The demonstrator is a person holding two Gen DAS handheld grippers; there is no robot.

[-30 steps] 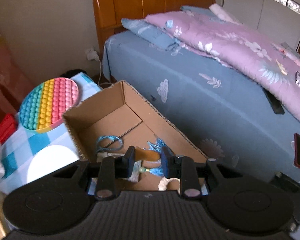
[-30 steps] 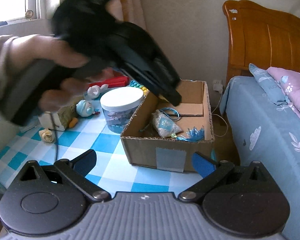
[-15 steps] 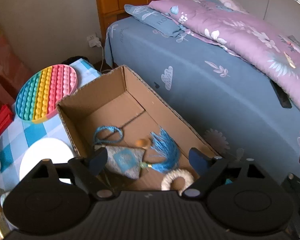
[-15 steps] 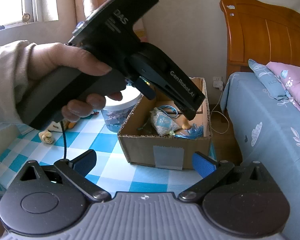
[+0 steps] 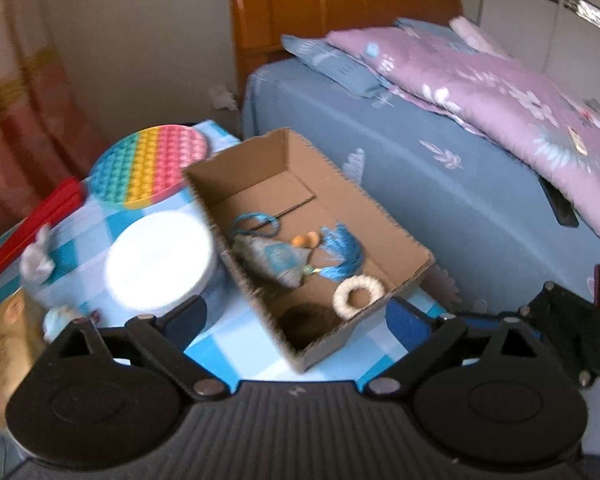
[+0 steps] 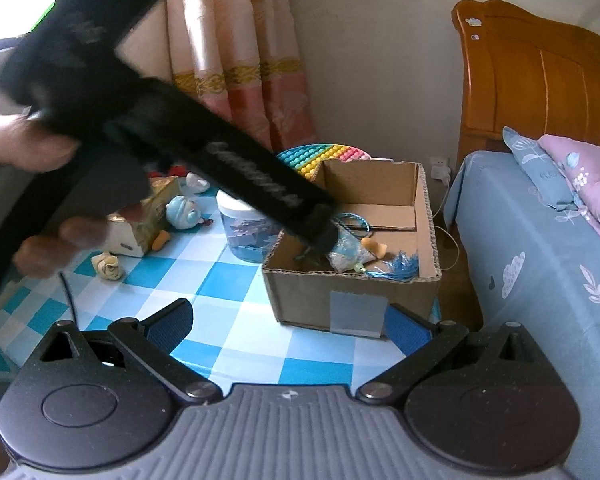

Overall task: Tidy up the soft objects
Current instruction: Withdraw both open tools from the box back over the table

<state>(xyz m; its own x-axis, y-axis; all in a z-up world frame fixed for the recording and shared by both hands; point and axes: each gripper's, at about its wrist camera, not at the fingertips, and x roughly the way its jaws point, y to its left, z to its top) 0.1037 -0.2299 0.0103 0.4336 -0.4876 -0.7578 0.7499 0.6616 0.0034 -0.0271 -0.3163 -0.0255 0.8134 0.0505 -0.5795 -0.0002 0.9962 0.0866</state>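
The left gripper [image 5: 296, 312] hangs above the cardboard box [image 5: 404, 236] with its fingers wide apart and nothing between them. Inside the box lie a grey pouch [image 5: 274, 258] with a blue tassel [image 5: 342, 256], a small orange piece [image 5: 305, 239] and a cream ring [image 5: 358, 295]. The right gripper [image 6: 288, 324] waits near the front of the desk [image 6: 236, 344], fingers wide and empty too. More soft toys sit out on the desk: a blue plush [image 6: 184, 214] and a cream rose [image 6: 109, 266]. The next pick is probably one of these; come down straight over it, close gently on its middle and lift clear of the jar [image 6: 244, 232] before carrying it to the box.
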